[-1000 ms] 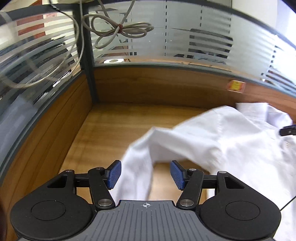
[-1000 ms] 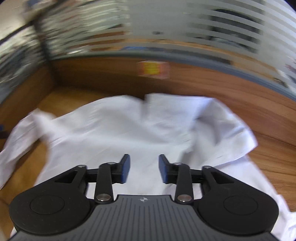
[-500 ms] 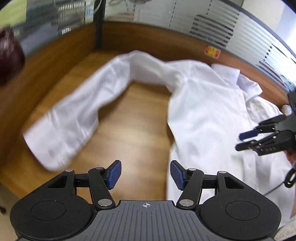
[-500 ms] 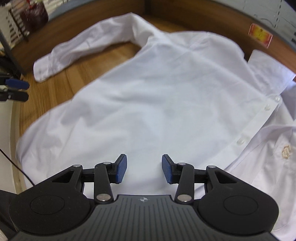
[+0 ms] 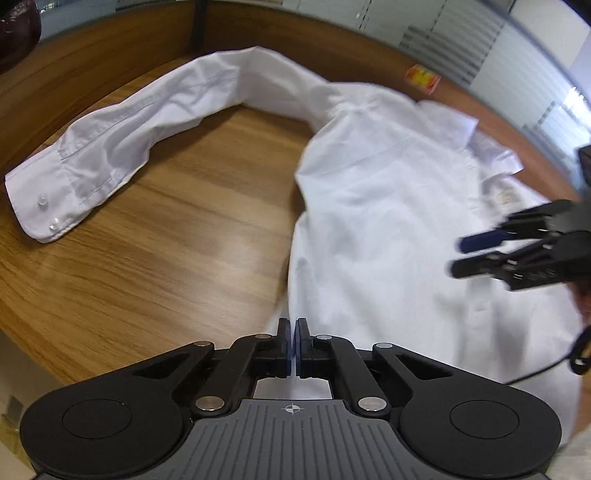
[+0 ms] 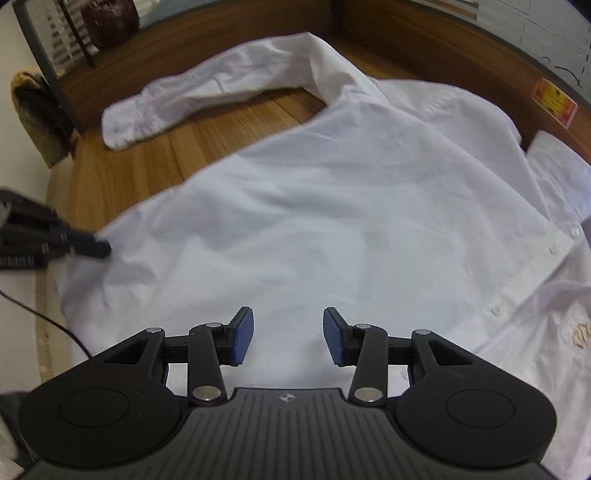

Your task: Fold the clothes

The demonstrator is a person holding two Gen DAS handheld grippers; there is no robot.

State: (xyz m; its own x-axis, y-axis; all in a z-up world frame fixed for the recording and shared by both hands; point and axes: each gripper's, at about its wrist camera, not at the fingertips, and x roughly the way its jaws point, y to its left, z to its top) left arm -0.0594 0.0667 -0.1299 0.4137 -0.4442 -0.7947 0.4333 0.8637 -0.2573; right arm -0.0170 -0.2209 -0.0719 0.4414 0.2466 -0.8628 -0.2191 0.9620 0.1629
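A white button-up shirt [image 5: 388,221] lies spread on the wooden desk [image 5: 166,258], its long sleeve [image 5: 147,122] stretched out to the left with the cuff buttons showing. My left gripper [image 5: 293,345] is shut on the shirt's near-left hem edge, with white cloth showing under its pads. The right wrist view shows the same shirt [image 6: 332,203], and the left gripper [image 6: 99,249] pinching its left corner. My right gripper [image 6: 288,339] is open just above the lower front of the shirt, nothing between its fingers. It also appears as the right gripper [image 5: 458,254] over the button placket.
A wooden partition with striped glass rings the desk, bearing an orange sticker [image 5: 423,77]. A dark round object [image 6: 114,18] sits on a shelf at the far left. A black cable [image 5: 554,365] trails at the right. The desk's front edge [image 5: 44,354] is close below me.
The left gripper dropped to the shirt's near hem and went from open to shut on it. The right gripper stayed open and shifted slightly over the shirt.
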